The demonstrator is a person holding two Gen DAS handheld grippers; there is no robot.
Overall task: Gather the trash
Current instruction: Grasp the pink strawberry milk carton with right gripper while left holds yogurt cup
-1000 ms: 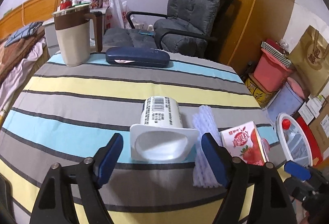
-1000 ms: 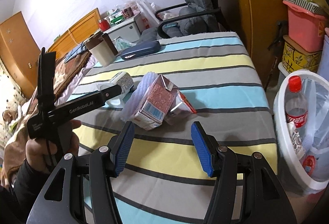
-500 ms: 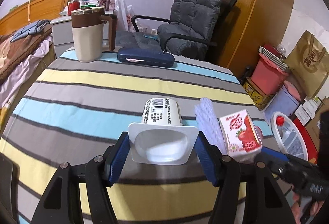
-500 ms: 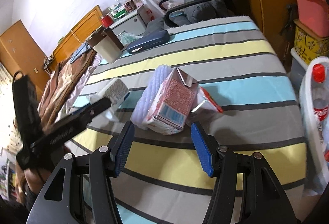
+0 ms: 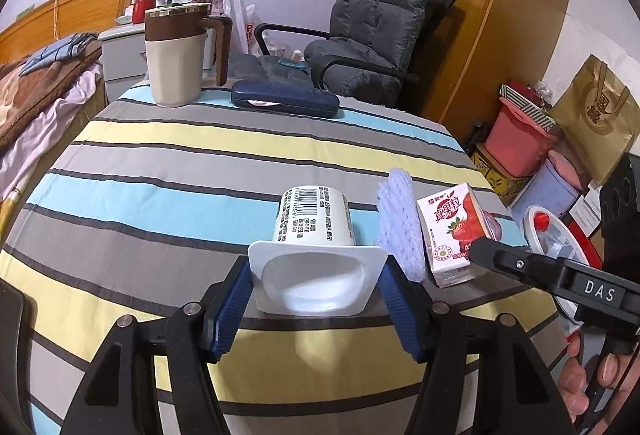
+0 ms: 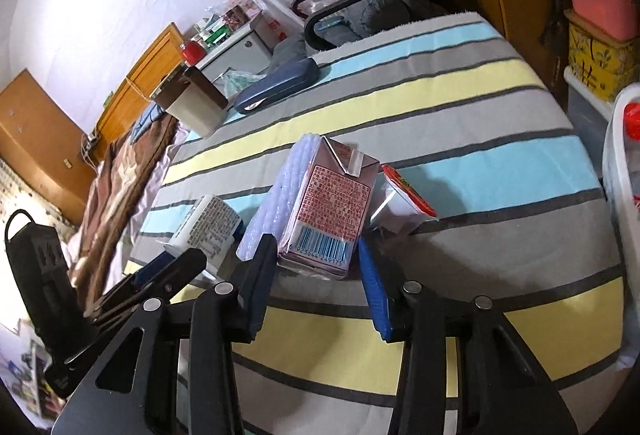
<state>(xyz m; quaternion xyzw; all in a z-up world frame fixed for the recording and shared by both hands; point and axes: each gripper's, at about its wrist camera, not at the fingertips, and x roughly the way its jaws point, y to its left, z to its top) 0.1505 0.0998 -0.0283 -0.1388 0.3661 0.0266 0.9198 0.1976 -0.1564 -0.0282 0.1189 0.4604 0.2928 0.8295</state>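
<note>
A white yogurt cup [image 5: 314, 251] lies on its side on the striped table, mouth toward me. My left gripper [image 5: 316, 299] is shut on its square rim, one blue pad at each side. To its right lie a white foam net [image 5: 398, 223] and a pink strawberry milk carton [image 5: 452, 231]. In the right wrist view my right gripper [image 6: 318, 275] is open, its pads on either side of the carton [image 6: 332, 211] without clamping it. A small red-lidded cup [image 6: 400, 205] lies to the right of the carton. The yogurt cup [image 6: 208, 225] and left gripper show at the left.
A beige and brown jug [image 5: 178, 55] and a dark blue glasses case [image 5: 284, 103] stand at the table's far edge. A white trash bin [image 6: 624, 187] with a red-capped bottle stands off the table's right side. A grey armchair [image 5: 372, 35] is behind the table.
My left gripper closed onto the yogurt cup's rim. My right gripper moved forward until its open pads flank the milk carton.
</note>
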